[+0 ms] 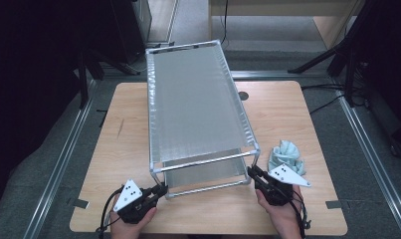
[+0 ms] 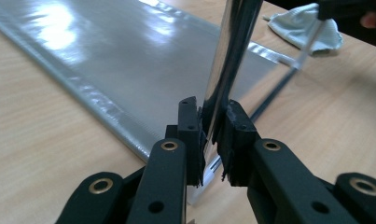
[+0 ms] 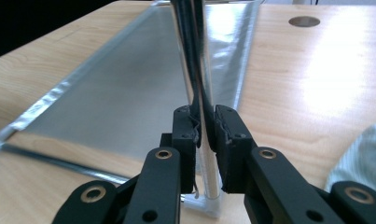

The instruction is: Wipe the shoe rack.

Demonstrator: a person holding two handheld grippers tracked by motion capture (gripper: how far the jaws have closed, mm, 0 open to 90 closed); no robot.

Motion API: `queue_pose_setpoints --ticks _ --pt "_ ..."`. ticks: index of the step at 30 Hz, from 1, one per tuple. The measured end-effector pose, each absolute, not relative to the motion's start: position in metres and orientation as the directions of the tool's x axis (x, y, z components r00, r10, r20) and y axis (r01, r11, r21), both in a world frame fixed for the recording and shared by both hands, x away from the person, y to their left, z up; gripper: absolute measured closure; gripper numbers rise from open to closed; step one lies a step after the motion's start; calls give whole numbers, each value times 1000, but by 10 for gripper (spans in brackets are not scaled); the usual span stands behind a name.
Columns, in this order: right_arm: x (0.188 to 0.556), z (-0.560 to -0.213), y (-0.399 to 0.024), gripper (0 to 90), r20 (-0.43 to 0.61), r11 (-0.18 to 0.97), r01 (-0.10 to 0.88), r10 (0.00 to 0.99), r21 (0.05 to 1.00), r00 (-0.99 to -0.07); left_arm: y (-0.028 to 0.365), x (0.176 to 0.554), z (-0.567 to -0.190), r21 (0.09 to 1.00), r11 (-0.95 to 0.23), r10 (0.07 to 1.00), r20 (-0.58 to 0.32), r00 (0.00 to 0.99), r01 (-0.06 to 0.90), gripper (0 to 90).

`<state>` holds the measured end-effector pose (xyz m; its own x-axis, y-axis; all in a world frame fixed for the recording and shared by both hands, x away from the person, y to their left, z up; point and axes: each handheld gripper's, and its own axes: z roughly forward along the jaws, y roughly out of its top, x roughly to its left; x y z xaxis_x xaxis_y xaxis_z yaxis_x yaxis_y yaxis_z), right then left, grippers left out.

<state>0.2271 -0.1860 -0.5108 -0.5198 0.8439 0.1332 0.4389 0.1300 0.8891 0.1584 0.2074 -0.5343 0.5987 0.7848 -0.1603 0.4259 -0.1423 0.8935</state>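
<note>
2 grippers pinch the rack's (image 1: 198,107) near legs — left gripper (image 1: 159,190) and right gripper (image 1: 252,174) both clamped.

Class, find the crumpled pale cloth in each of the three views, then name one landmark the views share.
High view: cloth on the table, right of the rack's near end, beside the right hand-held gripper.
Left gripper view: cloth at top right, beyond the rack post.
Right gripper view: cloth at the lower right edge.
Shared landmark: the rack's grey lower shelf.

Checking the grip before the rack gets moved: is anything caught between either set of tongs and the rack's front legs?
Nothing visible: the left tongs and right tongs close directly on the rack's chrome front legs.
</note>
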Motion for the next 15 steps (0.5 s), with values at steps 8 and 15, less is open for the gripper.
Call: queue_pose_setpoints --ticks 8,15 --pt "235 -494 -196 474 186 126 406 742 905 -645 201 149 -534 895 -164 778 -140 612 414 804" --pt "231 -470 -248 442 240 -1 359 746 933 -621 194 151 -534 895 -174 770 -136 624 410 806"
